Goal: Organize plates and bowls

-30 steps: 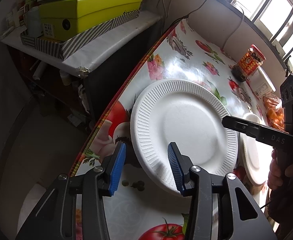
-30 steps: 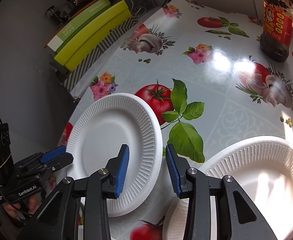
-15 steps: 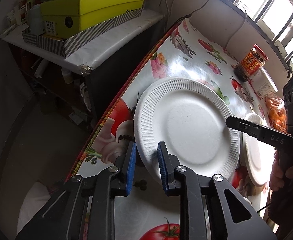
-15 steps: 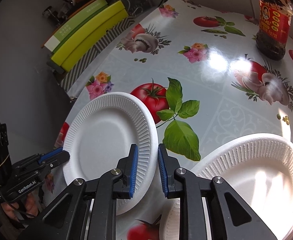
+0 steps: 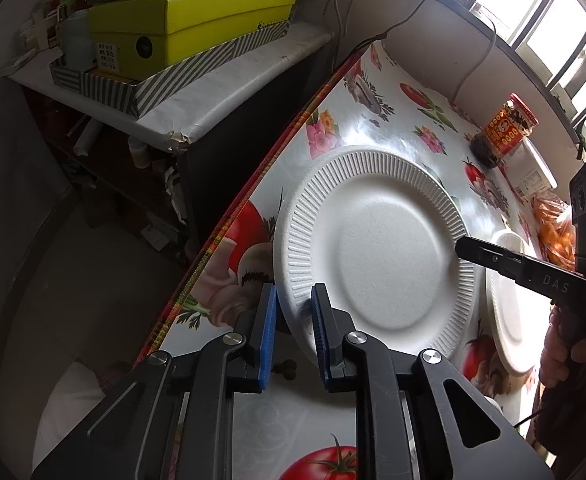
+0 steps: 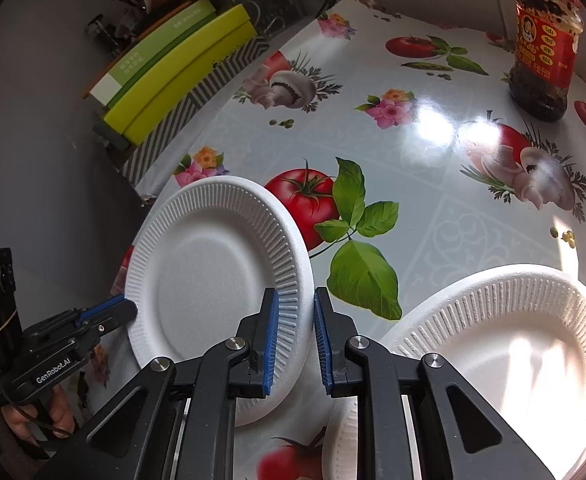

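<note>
From the left wrist camera, my left gripper has just been closing, and its blue pads now pinch the near ribbed rim of the white paper plate, which lies by the worktop edge nearest the striped box. On the plate's far side my right gripper meets the opposite rim, and a second paper plate lies just beyond it, further from the edge.

From the right wrist camera, my right gripper has likewise been narrowing; its jaws are nearly shut on the plate rim, one pad above and one beneath. The left gripper holds the opposite rim. The second paper plate sits just to the right of the held one, with the chili sauce jar well beyond.

I judge this the grasp step: both rims are taken, no lift yet. Next calls for raising both hands together, keeping the flimsy plate level, and carrying it over the neighbouring plate to stack.
</note>
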A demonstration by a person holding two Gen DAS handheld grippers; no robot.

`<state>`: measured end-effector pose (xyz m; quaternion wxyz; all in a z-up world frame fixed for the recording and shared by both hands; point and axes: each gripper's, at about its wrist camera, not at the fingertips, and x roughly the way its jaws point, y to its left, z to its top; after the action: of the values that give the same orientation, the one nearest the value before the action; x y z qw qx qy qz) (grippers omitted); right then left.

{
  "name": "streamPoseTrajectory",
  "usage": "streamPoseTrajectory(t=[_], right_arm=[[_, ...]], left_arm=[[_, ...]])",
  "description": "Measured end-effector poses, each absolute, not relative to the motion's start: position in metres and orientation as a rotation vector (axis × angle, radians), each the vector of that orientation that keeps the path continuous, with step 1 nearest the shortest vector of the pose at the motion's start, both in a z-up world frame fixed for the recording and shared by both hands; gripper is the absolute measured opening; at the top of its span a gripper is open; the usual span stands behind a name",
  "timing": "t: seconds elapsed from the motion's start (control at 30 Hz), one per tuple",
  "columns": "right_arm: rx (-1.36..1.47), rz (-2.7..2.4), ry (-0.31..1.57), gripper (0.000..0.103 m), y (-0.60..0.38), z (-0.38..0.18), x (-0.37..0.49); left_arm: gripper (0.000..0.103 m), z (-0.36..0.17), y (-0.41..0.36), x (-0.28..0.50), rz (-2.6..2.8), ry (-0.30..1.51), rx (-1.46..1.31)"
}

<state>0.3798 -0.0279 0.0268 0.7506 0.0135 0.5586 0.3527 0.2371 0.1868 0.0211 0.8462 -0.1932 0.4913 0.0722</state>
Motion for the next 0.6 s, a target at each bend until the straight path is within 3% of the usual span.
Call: streamPoseTrajectory(t=[0.6], right_arm=[[0.050,0.772,1.190,0.017,-0.044,0.053,0.356]], left_arm=[[0.018,0.046,0.180,0.214,0.131,1.000,-0.400]])
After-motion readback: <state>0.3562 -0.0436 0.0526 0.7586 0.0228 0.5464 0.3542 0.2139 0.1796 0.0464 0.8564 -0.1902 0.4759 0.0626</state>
